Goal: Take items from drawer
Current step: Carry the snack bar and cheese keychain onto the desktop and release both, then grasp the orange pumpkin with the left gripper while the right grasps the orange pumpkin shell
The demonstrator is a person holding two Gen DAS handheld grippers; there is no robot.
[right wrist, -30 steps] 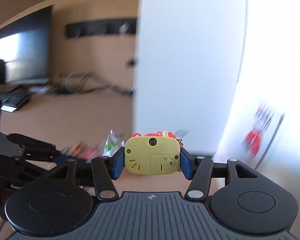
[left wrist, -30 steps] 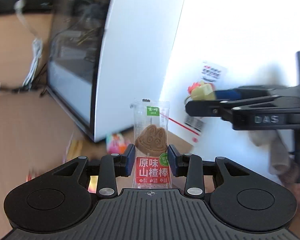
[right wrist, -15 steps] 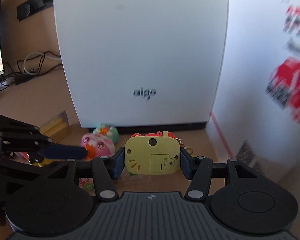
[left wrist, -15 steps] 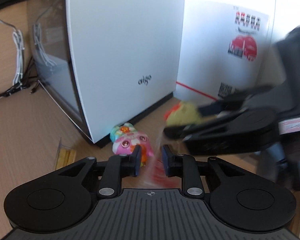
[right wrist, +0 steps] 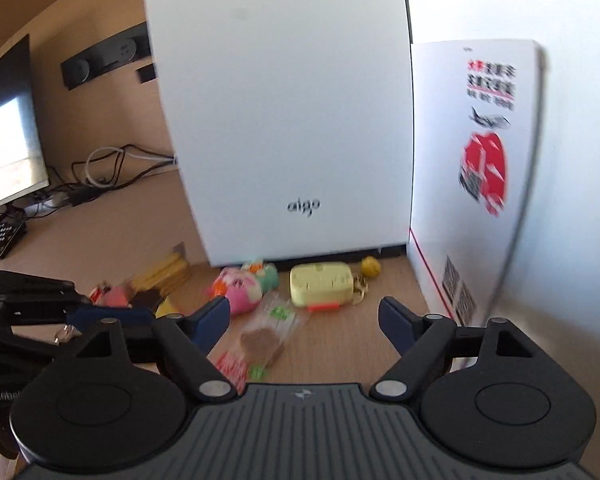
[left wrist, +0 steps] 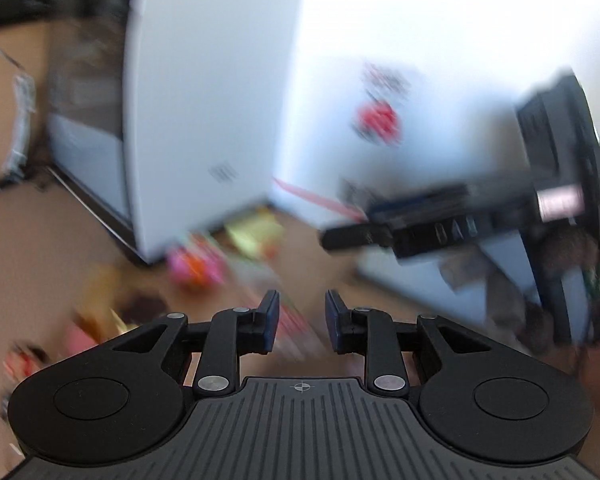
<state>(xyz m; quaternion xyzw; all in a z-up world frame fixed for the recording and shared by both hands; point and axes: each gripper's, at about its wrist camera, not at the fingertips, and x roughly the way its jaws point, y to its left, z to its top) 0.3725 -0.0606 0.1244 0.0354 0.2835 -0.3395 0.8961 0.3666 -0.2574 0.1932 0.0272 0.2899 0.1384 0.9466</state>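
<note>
Snack packet (right wrist: pixel 260 340) with the brown biscuit lies flat on the wooden desk (right wrist: pixel 340 344), just ahead of the right gripper (right wrist: pixel 304 320), whose empty jaws are opening wide. Beyond it sits the yellow toy (right wrist: pixel 320 282). Left gripper (left wrist: pixel 298 322) stands narrow, nothing clamped.

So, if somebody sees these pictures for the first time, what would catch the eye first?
Probably the tall white computer case standing on the wooden desk, with a small heap of colourful things at its foot: a yellow toy, a pink plush and a snack packet. The right gripper hangs above them, jaws opening, nothing between.
</note>
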